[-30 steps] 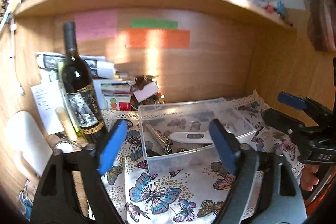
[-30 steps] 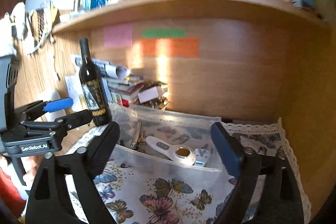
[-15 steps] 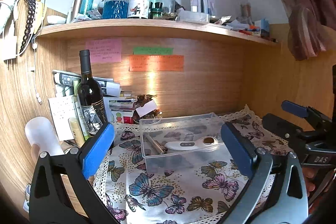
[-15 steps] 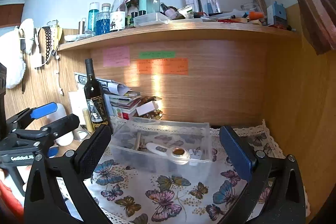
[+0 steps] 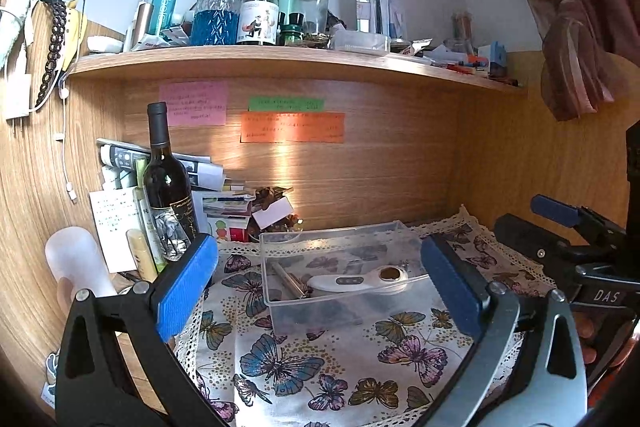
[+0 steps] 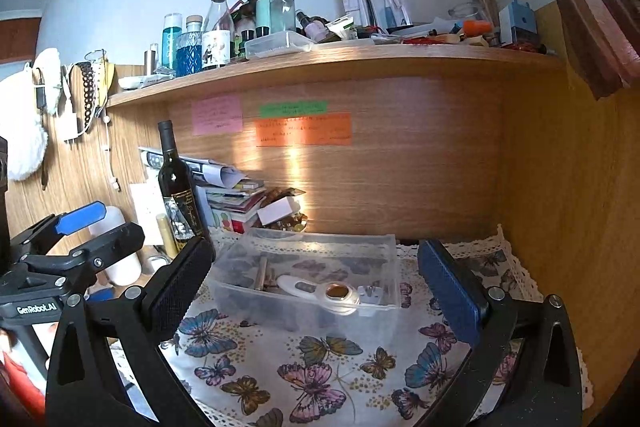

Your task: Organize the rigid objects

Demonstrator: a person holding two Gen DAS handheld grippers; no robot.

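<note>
Over on the left a dark wine bottle stands upright against the wooden back panel, with a stack of books and papers just beside it. The left gripper hangs above the butterfly-print cloth, its blue-padded fingers spread wide with nothing between them. In the middle of the cloth sits a clear plastic bin; inside it lie a metal rod-like piece at the left end and a white thermometer with a round amber sensor toward the right. A small white plug-like part rests at the bin's right corner. The right gripper is likewise gaping and empty, well back from the bin.
</note>
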